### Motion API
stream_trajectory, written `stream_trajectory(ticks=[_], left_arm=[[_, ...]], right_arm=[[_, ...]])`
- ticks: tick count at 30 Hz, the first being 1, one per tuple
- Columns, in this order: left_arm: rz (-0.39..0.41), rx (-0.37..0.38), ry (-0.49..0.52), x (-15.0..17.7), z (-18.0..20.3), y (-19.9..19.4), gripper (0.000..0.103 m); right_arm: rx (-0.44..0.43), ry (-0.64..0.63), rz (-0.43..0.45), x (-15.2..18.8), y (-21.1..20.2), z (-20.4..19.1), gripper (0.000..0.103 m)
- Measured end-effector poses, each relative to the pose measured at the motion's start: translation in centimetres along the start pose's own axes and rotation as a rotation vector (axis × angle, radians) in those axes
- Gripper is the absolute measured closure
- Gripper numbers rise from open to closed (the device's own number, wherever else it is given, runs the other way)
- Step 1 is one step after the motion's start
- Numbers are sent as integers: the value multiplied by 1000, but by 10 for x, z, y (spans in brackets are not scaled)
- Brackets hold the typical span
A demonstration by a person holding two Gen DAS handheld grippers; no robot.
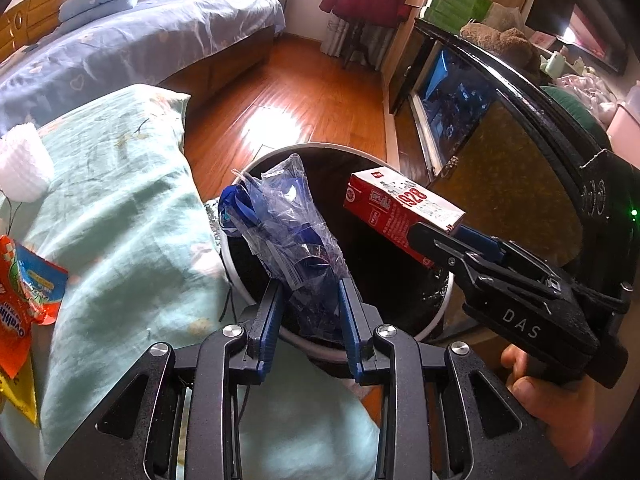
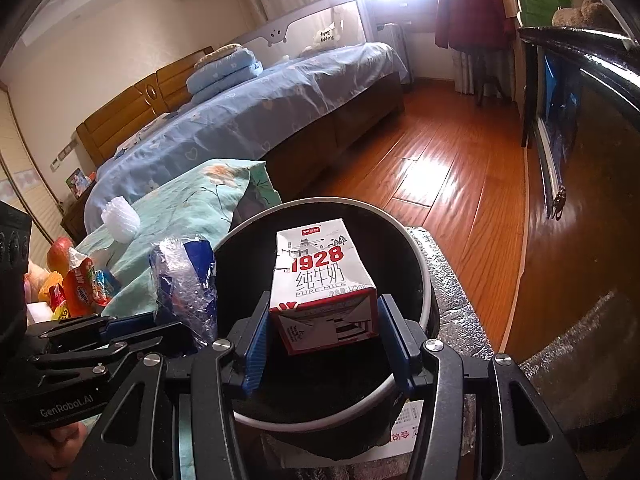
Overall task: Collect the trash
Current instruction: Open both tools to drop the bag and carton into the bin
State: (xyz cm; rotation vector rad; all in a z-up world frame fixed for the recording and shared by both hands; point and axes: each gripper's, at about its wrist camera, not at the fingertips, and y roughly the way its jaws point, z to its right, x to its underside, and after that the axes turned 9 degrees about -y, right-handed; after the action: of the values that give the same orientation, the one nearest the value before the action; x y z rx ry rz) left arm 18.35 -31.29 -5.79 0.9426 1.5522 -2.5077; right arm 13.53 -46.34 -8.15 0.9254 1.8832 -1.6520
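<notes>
Your left claw (image 1: 308,316) sits nearest the lens, its blue fingers (image 1: 267,320) pinching a crumpled clear plastic wrapper (image 1: 288,232) with blue print, which stands up between them. It hangs over the near left rim of the round trash bin (image 1: 436,312), a white-rimmed can with a black liner. From the right wrist view the same wrapper (image 2: 186,280) shows just left of the bin (image 2: 424,280).

Your right claw (image 2: 324,332) is clamped on a small red and white milk carton (image 2: 320,280) marked 1928, gripping it by its sides. The carton (image 1: 400,208) is held in the air above the bin's dark opening, tilted, with its far end pointing toward the wrapper. The two pieces of trash are near each other but apart.

Left of the bin lies a green floral cloth (image 1: 120,208). On it rest an orange snack packet (image 1: 24,312) and a white foam net (image 1: 24,168), well apart from both claws.
</notes>
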Motion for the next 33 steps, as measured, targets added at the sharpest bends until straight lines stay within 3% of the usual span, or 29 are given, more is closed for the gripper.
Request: stream_trajectory(ticks=[9,14,22,33], left_arm=[[6,-1,15,-1,2,-1,73],[24,-13,7,4,-1,-10,43],[112,-49,-65,30,-28,-45,39],[195,-136,-195,75,-89,-96,37]], right_arm=[[8,0,-5,-3,4,0,51],[2,27,-7,-4,5,5,49],[-31,60,42,1,-11,-2,19],[-152,10,39,12,-18,-63,14]])
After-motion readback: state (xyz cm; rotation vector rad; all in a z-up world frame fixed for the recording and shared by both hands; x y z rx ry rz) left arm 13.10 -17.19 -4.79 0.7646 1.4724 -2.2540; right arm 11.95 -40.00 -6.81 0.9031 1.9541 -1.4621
